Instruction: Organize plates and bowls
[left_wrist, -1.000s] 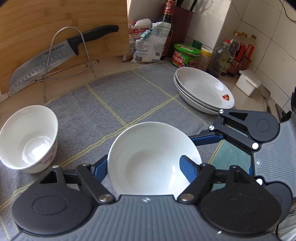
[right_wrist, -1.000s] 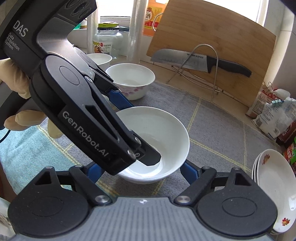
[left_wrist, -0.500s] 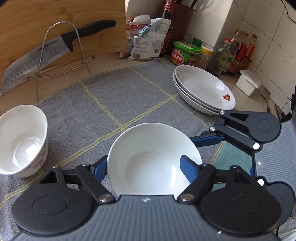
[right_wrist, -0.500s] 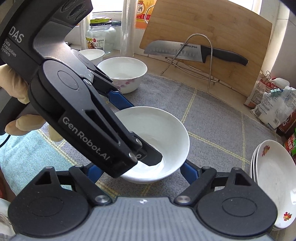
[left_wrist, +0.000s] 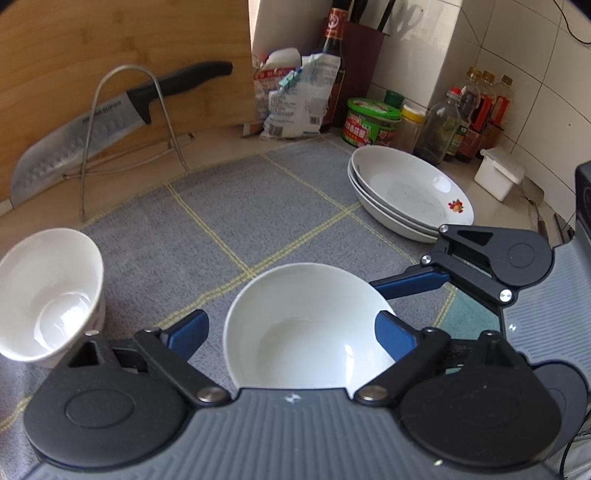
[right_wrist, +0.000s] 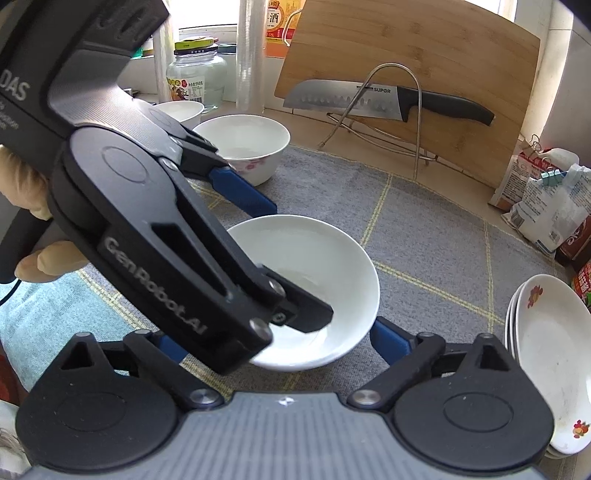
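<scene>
Both hand-held grippers, left (left_wrist: 291, 328) and right (right_wrist: 271, 341), angle downward, opening around the bowl (left_wrist: 308, 325).

Shallow white bowl (left_wrist: 306, 325) upright on grey mat, front centre, empty, glossy inside; deeper white bowl (left_wrist: 48, 291) with pink floral print outside, upright, well to its left, near mat edge; third small white bowl (right_wrist: 181, 110) behind that, partly hidden; plates (left_wrist: 410, 192), white, stacked, red flower on rim, at mat's right edge.
</scene>
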